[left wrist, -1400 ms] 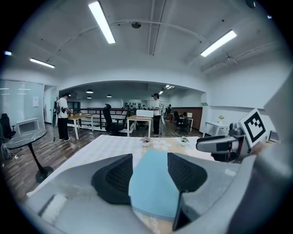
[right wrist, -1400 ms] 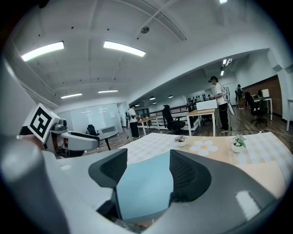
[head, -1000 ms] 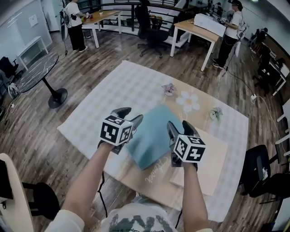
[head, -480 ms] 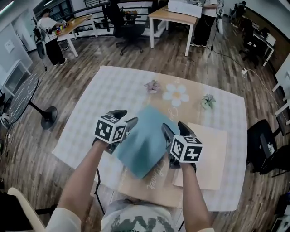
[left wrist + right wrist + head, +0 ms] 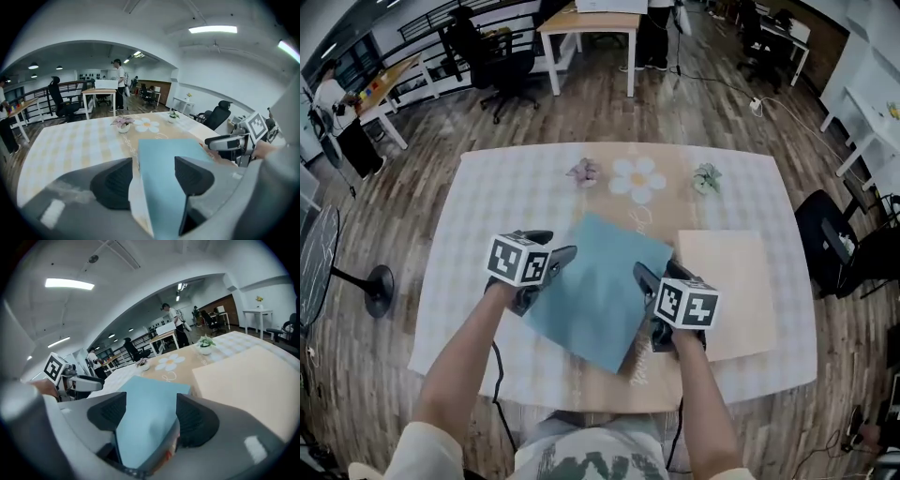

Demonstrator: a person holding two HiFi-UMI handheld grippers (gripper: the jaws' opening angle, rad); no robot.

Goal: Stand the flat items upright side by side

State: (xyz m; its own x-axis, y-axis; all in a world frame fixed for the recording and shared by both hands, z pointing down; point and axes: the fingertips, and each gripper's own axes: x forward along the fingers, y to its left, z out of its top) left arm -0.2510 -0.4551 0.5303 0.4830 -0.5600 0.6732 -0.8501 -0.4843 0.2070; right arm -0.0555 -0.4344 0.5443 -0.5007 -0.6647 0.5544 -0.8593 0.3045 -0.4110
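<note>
**Blue flat item down low between two loosened grippers**

Surroundings: a checked tablecloth (image 5: 487,197) covers the table, with a tan runner (image 5: 664,217) down its middle bearing a daisy print (image 5: 637,178). At the far end stand a pink potted plant (image 5: 584,172) and a green potted plant (image 5: 706,178), one on each side of the daisy and well apart from the work. A beige flat item (image 5: 741,281) lies flat on the cloth just beside the right gripper (image 5: 656,272), on its outer side. Beyond the table are a wooden floor (image 5: 412,187), a desk (image 5: 591,28) and a black chair (image 5: 830,239).

Grippers: the left gripper (image 5: 551,248) has its jaws wide apart, and they have just been opening. The blue flat item (image 5: 595,286) sits between them. Its pale edge stands just off the left pad (image 5: 115,180); the other pad (image 5: 192,176) overlaps the cover. The right gripper's jaws are also apart and have just been opening. Here the blue cover fills the gap from one pad (image 5: 108,413) to the other (image 5: 194,420).

Task item: the blue flat item is plain, rectangular and turned cornerwise over the runner, cover up, not upright. The grippers flank its left and right edges. Whether it rests fully on the table cannot be told.
</note>
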